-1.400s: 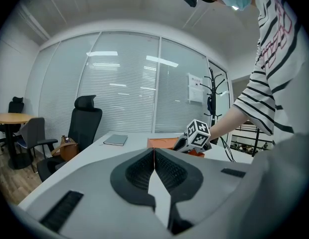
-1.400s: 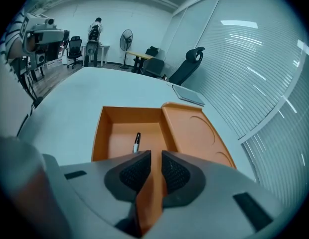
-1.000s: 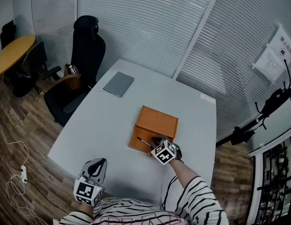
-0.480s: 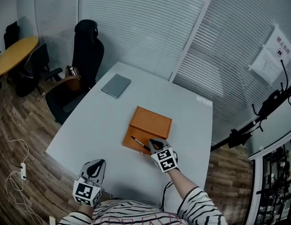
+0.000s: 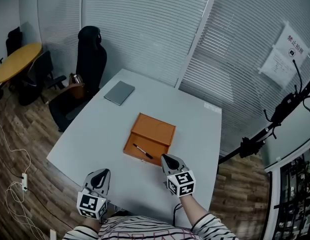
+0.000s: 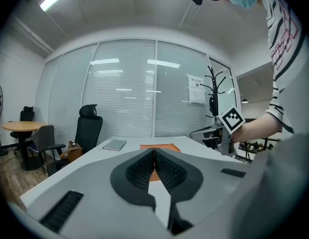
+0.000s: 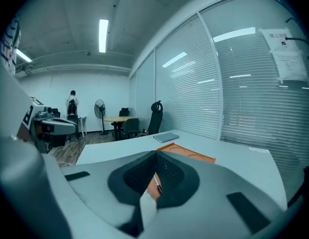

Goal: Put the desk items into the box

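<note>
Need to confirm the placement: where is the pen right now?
Head view: the pen lies on the near part of the orange box, mid-table, just ahead and left of the right hand-held gripper, apart from it.

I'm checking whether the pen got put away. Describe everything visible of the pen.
The pen is slim and mostly dark, lying flat and diagonal on the near part of the orange box, touching only that surface. No gripper holds it; the right gripper hangs just past its near end, apart.
</note>
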`<control>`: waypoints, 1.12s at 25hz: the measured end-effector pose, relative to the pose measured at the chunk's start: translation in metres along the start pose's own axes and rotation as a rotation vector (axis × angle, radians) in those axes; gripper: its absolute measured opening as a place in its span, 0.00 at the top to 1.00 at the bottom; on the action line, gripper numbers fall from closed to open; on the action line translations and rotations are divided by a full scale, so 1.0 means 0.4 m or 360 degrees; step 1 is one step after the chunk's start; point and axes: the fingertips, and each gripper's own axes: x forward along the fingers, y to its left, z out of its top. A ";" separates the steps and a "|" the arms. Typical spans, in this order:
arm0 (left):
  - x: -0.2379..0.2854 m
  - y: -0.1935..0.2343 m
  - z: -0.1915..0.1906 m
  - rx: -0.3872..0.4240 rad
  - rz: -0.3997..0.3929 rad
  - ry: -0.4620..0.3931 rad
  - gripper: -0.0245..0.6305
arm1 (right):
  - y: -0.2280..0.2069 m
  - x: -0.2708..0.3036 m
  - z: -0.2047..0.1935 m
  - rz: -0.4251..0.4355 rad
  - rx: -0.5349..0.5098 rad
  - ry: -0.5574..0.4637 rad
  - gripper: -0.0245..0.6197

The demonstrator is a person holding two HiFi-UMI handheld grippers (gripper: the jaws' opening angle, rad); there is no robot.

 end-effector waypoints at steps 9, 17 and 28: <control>-0.048 -0.102 0.002 0.0007 0.0064 -0.0013 0.93 | 0.024 -0.195 0.028 0.0062 0.0123 -0.0195 0.92; -0.093 -0.211 -0.012 -0.0002 0.0095 0.0001 0.93 | 0.033 -0.330 -0.018 0.0109 0.0233 -0.0231 0.92; -0.151 -0.326 -0.051 -0.0007 0.0134 0.0027 0.93 | 0.044 -0.451 -0.073 0.0165 0.0245 -0.0241 0.92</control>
